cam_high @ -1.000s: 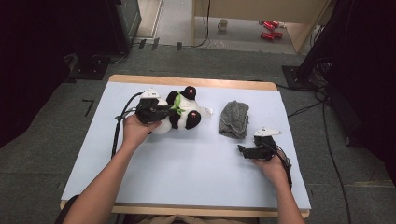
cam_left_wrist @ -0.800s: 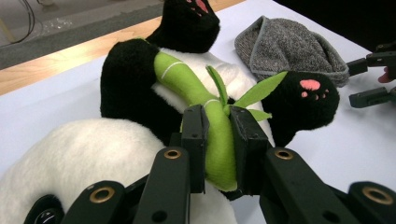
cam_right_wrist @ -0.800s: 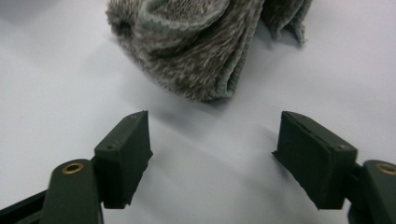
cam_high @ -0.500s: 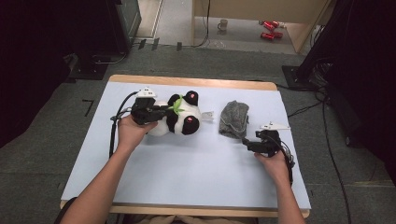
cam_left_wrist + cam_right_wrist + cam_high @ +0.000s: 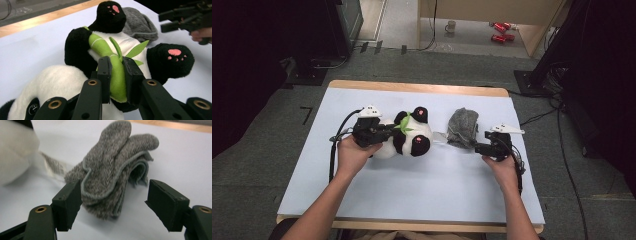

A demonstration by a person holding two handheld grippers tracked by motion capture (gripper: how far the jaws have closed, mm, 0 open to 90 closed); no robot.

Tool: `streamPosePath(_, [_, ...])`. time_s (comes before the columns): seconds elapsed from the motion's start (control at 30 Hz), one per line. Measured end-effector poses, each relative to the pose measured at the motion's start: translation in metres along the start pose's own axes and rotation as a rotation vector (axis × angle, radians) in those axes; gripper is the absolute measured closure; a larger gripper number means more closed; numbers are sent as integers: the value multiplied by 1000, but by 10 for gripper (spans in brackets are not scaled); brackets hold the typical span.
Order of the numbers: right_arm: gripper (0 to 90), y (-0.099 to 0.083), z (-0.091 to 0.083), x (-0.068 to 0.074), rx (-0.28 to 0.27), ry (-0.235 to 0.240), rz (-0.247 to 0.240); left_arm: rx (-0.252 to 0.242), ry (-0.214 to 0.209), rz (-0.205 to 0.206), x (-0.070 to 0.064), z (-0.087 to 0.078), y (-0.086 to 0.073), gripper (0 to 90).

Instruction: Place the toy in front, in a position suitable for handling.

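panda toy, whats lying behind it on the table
Behind the panda toy, past its feet, a folded grey fuzzy cloth lies on the white table cover. The upper foot covers part of the cloth. The right gripper is open around its near end.

The panda (image 5: 75, 75) is soft, fuzzy plush. The grey cloth (image 5: 112, 177) looks coarse and nubbly. The table (image 5: 422, 200) is smooth, matt white.

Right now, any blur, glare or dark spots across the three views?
High view: table evenly lit, floor edges fall into black. Left gripper view: bamboo stick and panda sharp, no glare. Right gripper view: grey cloth slightly soft, the white plush at its left edge blurred and washed out.
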State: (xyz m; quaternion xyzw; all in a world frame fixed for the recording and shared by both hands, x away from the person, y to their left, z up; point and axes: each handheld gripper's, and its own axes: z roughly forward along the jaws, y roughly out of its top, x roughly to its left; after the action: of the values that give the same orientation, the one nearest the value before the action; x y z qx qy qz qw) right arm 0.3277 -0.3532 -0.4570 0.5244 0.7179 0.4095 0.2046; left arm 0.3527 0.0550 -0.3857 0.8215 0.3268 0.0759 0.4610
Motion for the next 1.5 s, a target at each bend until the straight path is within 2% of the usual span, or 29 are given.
streamPosePath(0.2, [276,9,6,1,-30,-3,21,2,-24,-13,-16,0,-8,778])
streamPosePath(0.37, [308,11,14,-3,-53,0,67,0,-36,-7,-27,4,-12,777])
streamPosePath(0.5, [310,17,23,-5,-6,-2,78,-12,-52,-14,-29,8,-18,774])
streamPosePath(0.6, [316,17,30,-4,1,-11,70,-21,-69,-30,-25,7,-21,770])
streamPosePath(0.67, [321,16,36,-4,10,-14,68,-20,-95,-34,-22,8,-23,757])
streamPosePath(0.77, [338,16,43,-3,10,-16,73,-33,-97,-24,-23,8,-23,730])
streamPosePath(0.8, [337,17,45,-3,23,-21,79,-39,-103,-21,-23,8,-23,715])
streamPosePath(0.83, [335,19,50,-4,59,-27,86,-43,-105,-18,-23,8,-22,695])
streamPosePath(0.93, [343,20,58,-3,60,-44,80,-60,-105,0,-23,6,-21,645])
streamPosePath(1.07, [358,19,64,-3,69,-53,79,-62,-115,5,-22,3,-19,552])
streamPosePath(1.17, [384,18,67,-4,91,-53,76,-52,-99,26,-20,-2,-18,512])
streamPosePath(1.23, [405,17,68,-5,103,-59,71,-63,-94,27,-18,-5,-18,490])
streamPosePath(1.37, [467,16,71,-8,115,-49,92,-81,-63,62,-13,-13,-20,485])
streamPosePath(1.43, [496,16,73,-9,123,-37,113,-78,-53,53,-9,-16,-21,482])
streamPosePath(1.5, [538,17,74,-9,133,-36,112,-82,-45,45,-6,-20,-22,478])
